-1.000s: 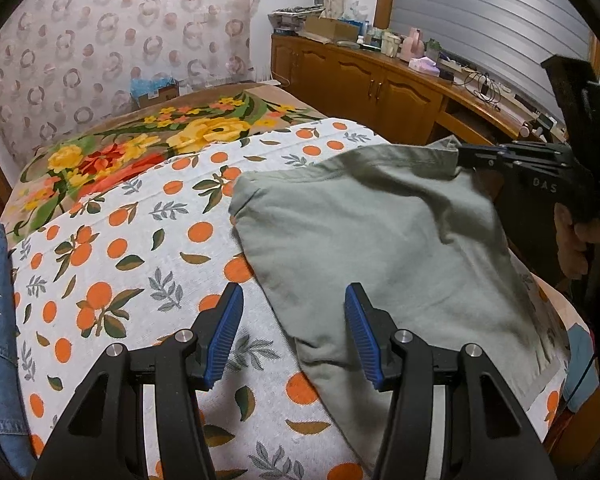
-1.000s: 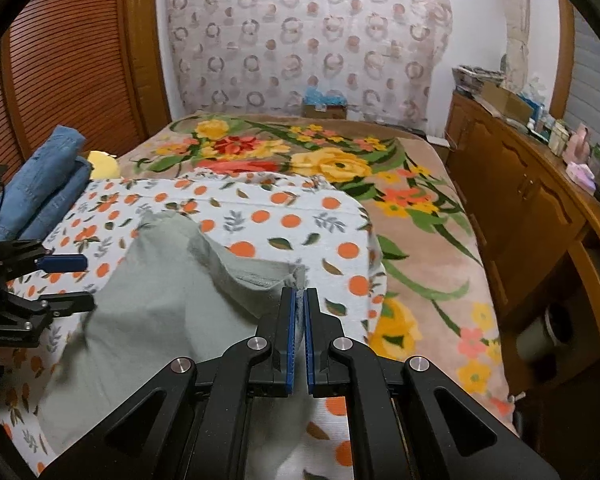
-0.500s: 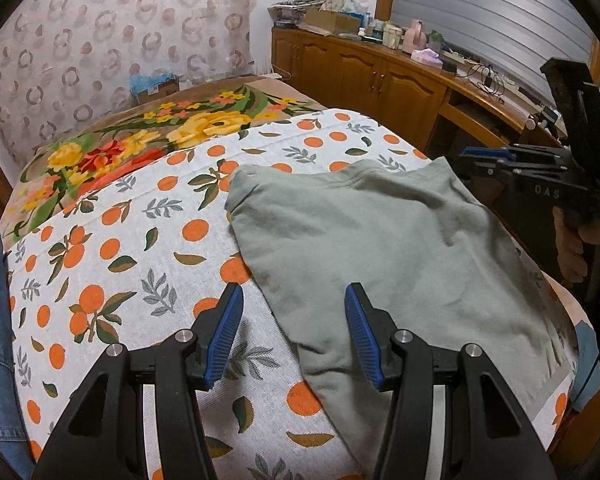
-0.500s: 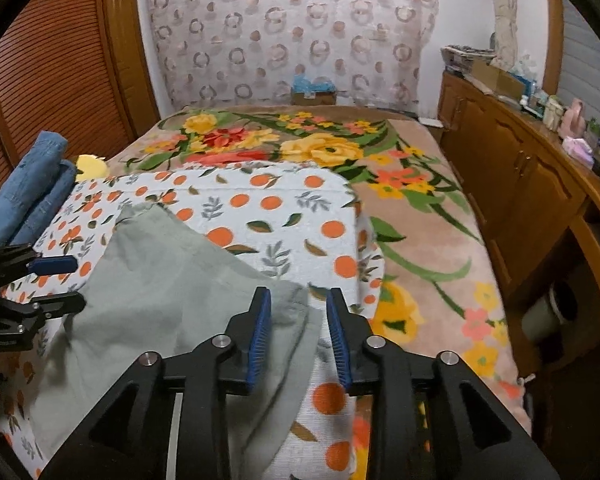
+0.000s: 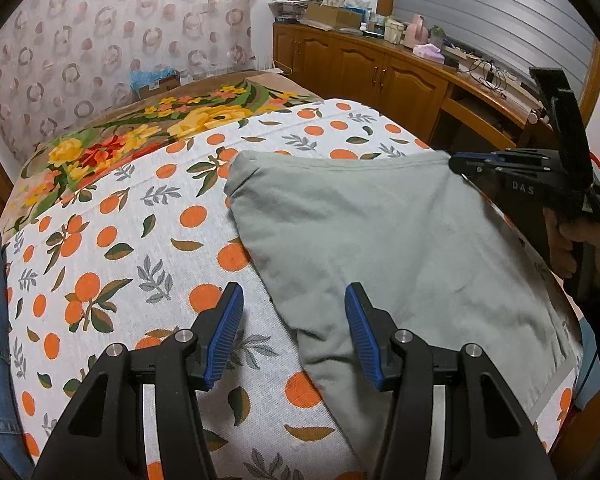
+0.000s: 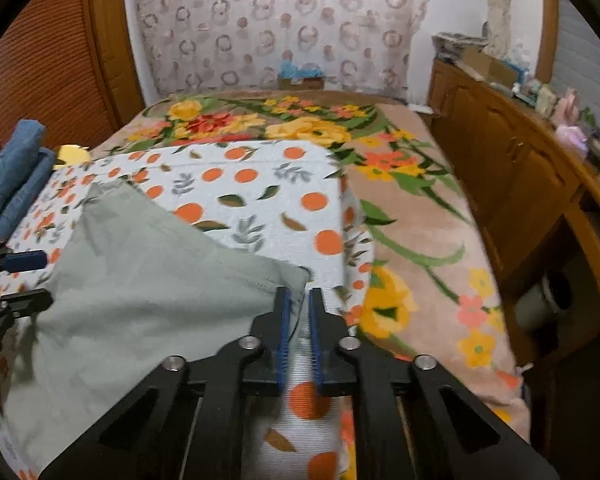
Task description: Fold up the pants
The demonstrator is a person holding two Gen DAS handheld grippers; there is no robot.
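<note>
Pants [image 5: 380,236] — grey-green, lying folded flat on the orange-print sheet [image 5: 140,240] at the near end of the bed, laid out for the next fold.
Left gripper [image 5: 294,332] — jaws wide apart, empty, poised over the near edge.
Right gripper [image 6: 298,320] — jaws narrowly parted at the far corner; the blurred view suggests cloth between them, not clamped.
Folded denim [image 6: 16,176] — set aside, well apart.

home bedroom, bed [image 6: 420,240], wooden cabinets [image 5: 380,76]
</note>
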